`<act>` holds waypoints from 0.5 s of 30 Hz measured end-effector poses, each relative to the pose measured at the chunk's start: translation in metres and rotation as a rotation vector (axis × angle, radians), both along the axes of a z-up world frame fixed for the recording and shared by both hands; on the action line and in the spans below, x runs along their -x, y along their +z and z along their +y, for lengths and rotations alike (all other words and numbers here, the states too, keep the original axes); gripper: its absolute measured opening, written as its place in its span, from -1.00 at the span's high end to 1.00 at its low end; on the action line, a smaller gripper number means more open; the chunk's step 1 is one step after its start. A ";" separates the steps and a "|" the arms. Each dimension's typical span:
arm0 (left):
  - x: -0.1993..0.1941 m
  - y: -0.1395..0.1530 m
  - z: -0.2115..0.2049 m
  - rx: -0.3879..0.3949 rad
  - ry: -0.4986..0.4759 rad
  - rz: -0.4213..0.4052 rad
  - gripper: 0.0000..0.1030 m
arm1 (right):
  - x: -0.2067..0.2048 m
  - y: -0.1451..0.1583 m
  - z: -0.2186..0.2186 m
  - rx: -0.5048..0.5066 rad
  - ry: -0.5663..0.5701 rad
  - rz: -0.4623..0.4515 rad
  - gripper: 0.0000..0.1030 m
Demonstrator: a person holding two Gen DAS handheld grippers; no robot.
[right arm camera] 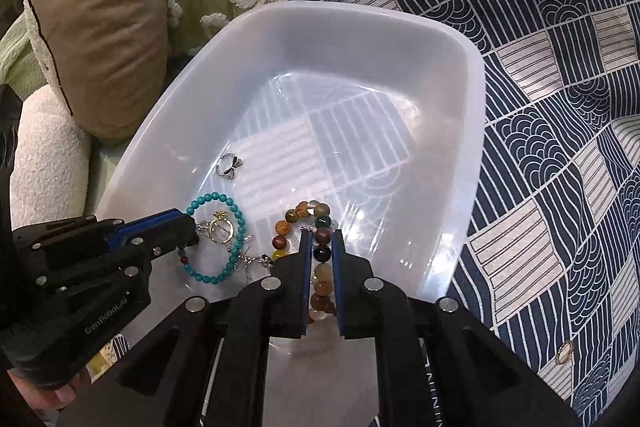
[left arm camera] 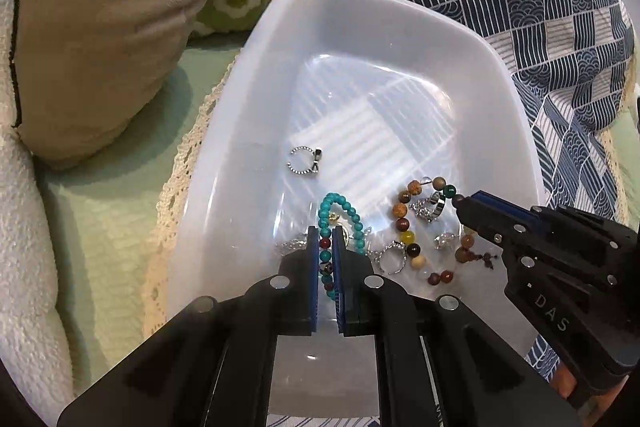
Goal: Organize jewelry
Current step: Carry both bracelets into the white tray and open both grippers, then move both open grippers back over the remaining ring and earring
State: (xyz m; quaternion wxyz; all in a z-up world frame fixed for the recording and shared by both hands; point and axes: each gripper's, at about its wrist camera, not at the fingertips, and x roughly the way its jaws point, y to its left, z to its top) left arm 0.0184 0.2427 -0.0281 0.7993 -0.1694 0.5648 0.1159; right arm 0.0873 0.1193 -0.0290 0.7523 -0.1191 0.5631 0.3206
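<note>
Two bead bracelets (left arm camera: 340,223) and several rings (right arm camera: 230,167) inside white tray (right arm camera: 460,155).

The left gripper (left arm camera: 326,239) points forward and down, its two blue-lined fingers (left arm camera: 313,251) drawn close together with only a narrow gap between the pads, a string of beads pinched in that gap. The right gripper (right arm camera: 321,243) holds the same pose, its fingers (right arm camera: 306,251) nearly parallel and closed on a strand of larger beads. Each gripper's tips lie just beside the other's, right of the left fingers and left of the right fingers.
</note>
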 end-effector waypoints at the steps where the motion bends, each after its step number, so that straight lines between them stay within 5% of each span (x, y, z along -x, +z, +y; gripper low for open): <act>1: 0.001 0.003 0.001 0.002 0.007 -0.007 0.81 | 0.000 0.004 -0.002 -0.008 0.000 -0.007 0.56; 2: 0.001 0.006 0.003 0.002 0.011 -0.015 0.60 | 0.001 0.008 -0.003 -0.011 -0.002 -0.021 0.29; 4: 0.004 0.014 0.007 -0.002 0.030 -0.043 0.05 | 0.004 0.019 -0.006 -0.021 0.002 -0.060 0.14; 5: 0.005 0.017 0.008 0.009 0.030 -0.061 -0.05 | 0.006 0.025 -0.007 -0.021 0.003 -0.072 0.13; 10: 0.010 0.035 0.003 -0.039 0.036 -0.096 -0.16 | 0.015 0.068 -0.034 -0.072 0.011 -0.126 0.10; 15: 0.021 0.064 -0.022 -0.075 -0.016 -0.190 -0.47 | 0.027 0.100 -0.085 -0.048 0.001 -0.249 -0.28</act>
